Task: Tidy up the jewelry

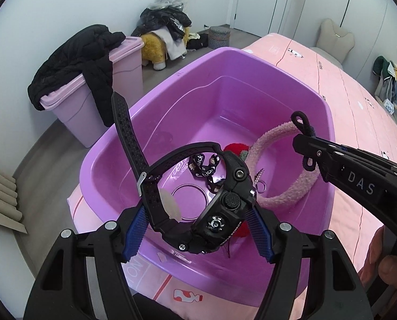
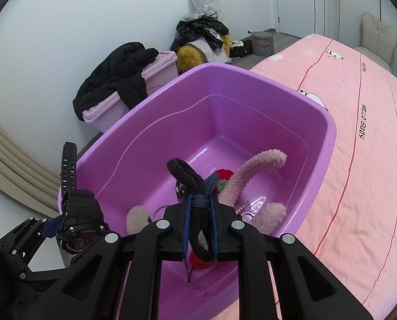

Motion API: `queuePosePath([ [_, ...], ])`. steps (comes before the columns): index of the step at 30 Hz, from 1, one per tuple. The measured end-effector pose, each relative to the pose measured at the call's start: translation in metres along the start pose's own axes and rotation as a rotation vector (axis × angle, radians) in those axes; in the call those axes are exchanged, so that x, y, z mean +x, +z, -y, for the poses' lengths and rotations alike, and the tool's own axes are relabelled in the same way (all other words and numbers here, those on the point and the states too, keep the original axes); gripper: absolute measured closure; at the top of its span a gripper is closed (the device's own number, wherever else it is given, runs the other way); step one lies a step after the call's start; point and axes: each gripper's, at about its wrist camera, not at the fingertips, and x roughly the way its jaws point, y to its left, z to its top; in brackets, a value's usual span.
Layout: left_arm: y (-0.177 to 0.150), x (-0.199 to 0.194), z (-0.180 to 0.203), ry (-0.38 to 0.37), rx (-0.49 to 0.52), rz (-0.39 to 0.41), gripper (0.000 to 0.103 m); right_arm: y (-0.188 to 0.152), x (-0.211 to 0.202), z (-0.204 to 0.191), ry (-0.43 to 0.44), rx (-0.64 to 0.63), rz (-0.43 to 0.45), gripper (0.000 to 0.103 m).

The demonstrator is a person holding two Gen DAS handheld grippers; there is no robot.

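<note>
A bed point(image 2: 358, 160) covered with a pink printed quilt carries one purple plastic tub point(image 2: 251, 85), which sits directly on the quilt close to the bed's left edge.

two wrist cameras, both looking down into the basin

the left wrist view looks steeply down along its own fingers, close above the near rim of the purple basin point(image 1: 329, 112) at the bed's point(image 1: 358, 101) corner. the right wrist view looks down likewise from close above the same near rim, a little further right. both share the basin's inside, the bed, the lidded bin point(image 2: 158, 61) and the far wall; each also catches the other gripper.
</note>
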Motion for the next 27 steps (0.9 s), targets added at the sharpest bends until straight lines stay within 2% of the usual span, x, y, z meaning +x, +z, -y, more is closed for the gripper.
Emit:
queuePosePath([
  [1,0.0,0.0,0.0,-0.001,-0.006,-0.006,0.036,0.001,0.002,0.0,-0.011,0.0,-0.01,0.089],
  [2,0.0,0.002,-0.001,-0.001,-0.015,-0.016,0.036,0.004,0.004,-0.002,-0.021,0.004,-0.012,0.081],
  [3,0.002,0.004,-0.002,0.0,-0.022,-0.025,0.035,0.006,0.006,-0.001,-0.035,0.013,-0.02,0.065],
  [5,0.002,0.006,-0.005,0.001,-0.046,-0.049,0.031,0.01,0.007,0.0,-0.035,0.032,-0.021,0.044],
  [6,0.002,0.006,-0.006,0.0,-0.053,-0.049,0.028,0.01,0.005,0.001,-0.043,0.039,-0.01,0.043],
  [8,0.002,0.002,-0.009,0.011,-0.061,-0.032,0.017,0.01,0.002,0.003,-0.056,0.034,0.0,0.043],
  [10,0.003,0.0,-0.01,0.021,-0.069,-0.022,0.015,0.009,-0.001,0.003,-0.066,0.029,0.01,0.043],
  [18,0.006,-0.008,-0.016,0.043,-0.1,-0.026,0.014,0.004,-0.012,0.004,-0.082,0.023,0.035,0.043],
  [27,0.006,-0.019,-0.014,0.088,-0.086,-0.002,0.014,-0.001,-0.021,0.001,-0.09,0.02,0.049,0.043],
])
